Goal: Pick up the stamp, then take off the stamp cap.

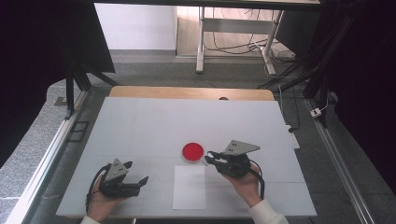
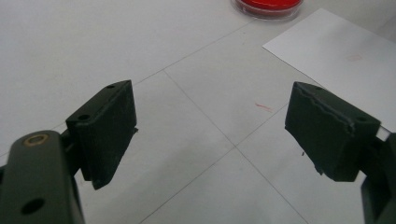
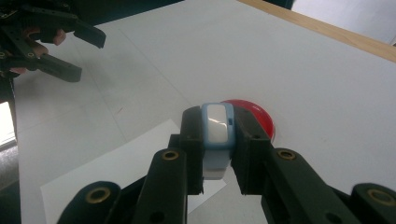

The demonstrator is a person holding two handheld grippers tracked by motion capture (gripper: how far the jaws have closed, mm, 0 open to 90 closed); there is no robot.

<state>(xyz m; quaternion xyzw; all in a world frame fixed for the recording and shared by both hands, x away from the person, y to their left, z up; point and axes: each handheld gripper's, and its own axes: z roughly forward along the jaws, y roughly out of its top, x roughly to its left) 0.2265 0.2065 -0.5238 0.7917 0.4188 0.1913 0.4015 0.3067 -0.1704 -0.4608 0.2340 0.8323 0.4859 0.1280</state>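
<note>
From the high view, no writing can be read on anything. The bench [image 1: 140, 126] has a pale grey top with thin lines and a wooden edge at the far side. Grey floor lies around it, with dark curtains at both sides and cables under a far table. A white sheet of paper [image 1: 189, 186] lies near the front, and a round red dish [image 1: 193, 151] sits just behind it. The left hand-held gripper [image 1: 140, 179] rests low at the front left. The right hand-held gripper [image 1: 209, 157] is just beside the dish.

In the left gripper view, the jaws stand wide apart with nothing between them. The dish [image 2: 268, 7] is at the top edge, the paper [image 2: 341, 60] at the right, and a small red mark shows on the bench.

In the right gripper view, the jaws are clamped on a small blue and white stamp [image 3: 217, 135]. It is held above the paper [image 3: 116, 168], in front of the red dish [image 3: 259, 119]. The other hand-held gripper [image 3: 77, 51] is at the top left, well apart
</note>
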